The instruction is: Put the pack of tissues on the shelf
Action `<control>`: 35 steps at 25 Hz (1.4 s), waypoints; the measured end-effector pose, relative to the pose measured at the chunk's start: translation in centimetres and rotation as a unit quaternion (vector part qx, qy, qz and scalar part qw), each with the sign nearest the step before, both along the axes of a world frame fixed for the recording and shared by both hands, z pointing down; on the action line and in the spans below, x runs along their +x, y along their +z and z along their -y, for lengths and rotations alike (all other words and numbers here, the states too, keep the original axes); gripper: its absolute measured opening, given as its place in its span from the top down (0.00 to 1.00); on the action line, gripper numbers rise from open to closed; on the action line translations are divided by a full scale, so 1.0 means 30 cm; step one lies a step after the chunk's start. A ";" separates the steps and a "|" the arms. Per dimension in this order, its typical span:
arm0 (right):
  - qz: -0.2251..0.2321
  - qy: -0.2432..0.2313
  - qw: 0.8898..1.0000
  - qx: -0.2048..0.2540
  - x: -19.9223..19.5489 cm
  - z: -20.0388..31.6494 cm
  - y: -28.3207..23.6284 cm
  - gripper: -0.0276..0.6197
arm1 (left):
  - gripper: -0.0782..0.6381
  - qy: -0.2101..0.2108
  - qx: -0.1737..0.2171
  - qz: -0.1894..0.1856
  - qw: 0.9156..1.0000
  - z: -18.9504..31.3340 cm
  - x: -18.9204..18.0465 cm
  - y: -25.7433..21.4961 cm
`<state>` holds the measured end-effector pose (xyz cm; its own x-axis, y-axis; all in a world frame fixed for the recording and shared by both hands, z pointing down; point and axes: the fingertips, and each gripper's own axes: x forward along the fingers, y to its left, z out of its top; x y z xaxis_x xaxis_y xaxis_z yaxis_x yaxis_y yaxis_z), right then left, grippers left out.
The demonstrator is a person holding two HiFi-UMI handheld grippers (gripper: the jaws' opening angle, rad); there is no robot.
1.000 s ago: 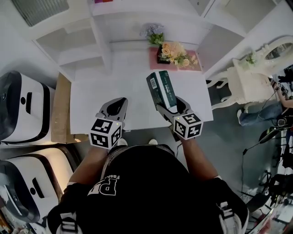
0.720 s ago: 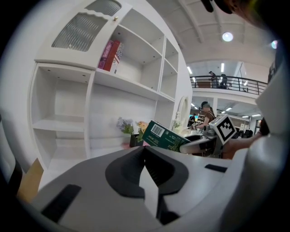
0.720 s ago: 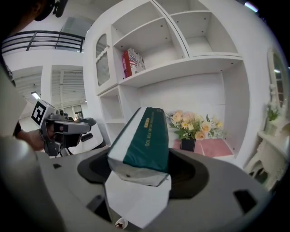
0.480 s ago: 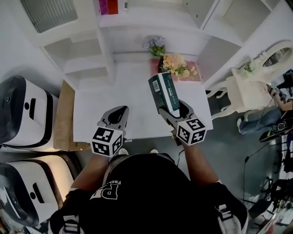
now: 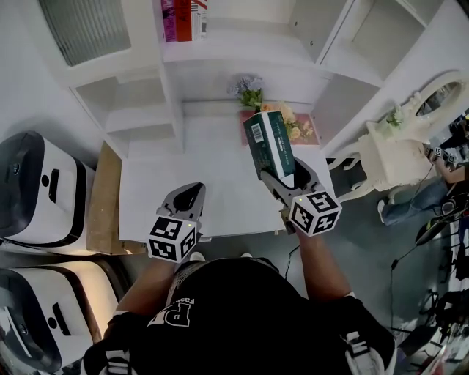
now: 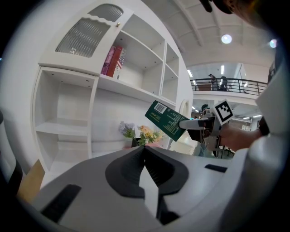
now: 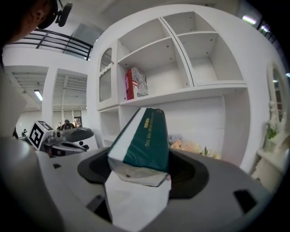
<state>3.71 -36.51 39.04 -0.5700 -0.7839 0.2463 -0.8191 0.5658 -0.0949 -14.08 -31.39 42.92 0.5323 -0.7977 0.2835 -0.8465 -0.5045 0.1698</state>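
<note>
While the right tongs (image 5: 284, 174) clench the green pack of tissues (image 5: 270, 143) aloft over the table (image 5: 212, 190), carry step's on. Next: raise & push fwd onto the shelf (image 5: 242, 47) by the red boxes (image 5: 183, 18), then let go. Left tongs (image 5: 188, 196) pinched together, empty.

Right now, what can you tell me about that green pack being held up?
The pack of tissues is a long, soft-looking block in a dark green and white wrapper, with a barcode near its far end. The right gripper clamps its near end between both jaws, so it juts up and forward, tilted, above the white table towards the shelf unit. Nothing else touches it.
</note>
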 end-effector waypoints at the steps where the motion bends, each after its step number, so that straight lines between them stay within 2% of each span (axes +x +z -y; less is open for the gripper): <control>1: 0.000 0.001 1.000 0.007 0.001 0.008 -0.020 0.40 | 0.87 0.000 0.002 -0.001 1.000 0.002 -0.002 -0.005; 13: -0.001 0.012 0.996 0.086 0.005 0.107 -0.295 0.40 | 0.87 -0.006 0.036 -0.005 0.999 0.047 -0.026 -0.103; 24: -0.004 0.011 0.991 0.132 -0.020 0.201 -0.480 0.40 | 0.87 -0.010 0.049 -0.001 0.999 0.101 -0.040 -0.149; 35: -0.013 0.024 0.989 0.145 -0.025 0.365 -0.671 0.40 | 0.87 -0.011 0.047 0.009 0.999 0.142 -0.044 -0.140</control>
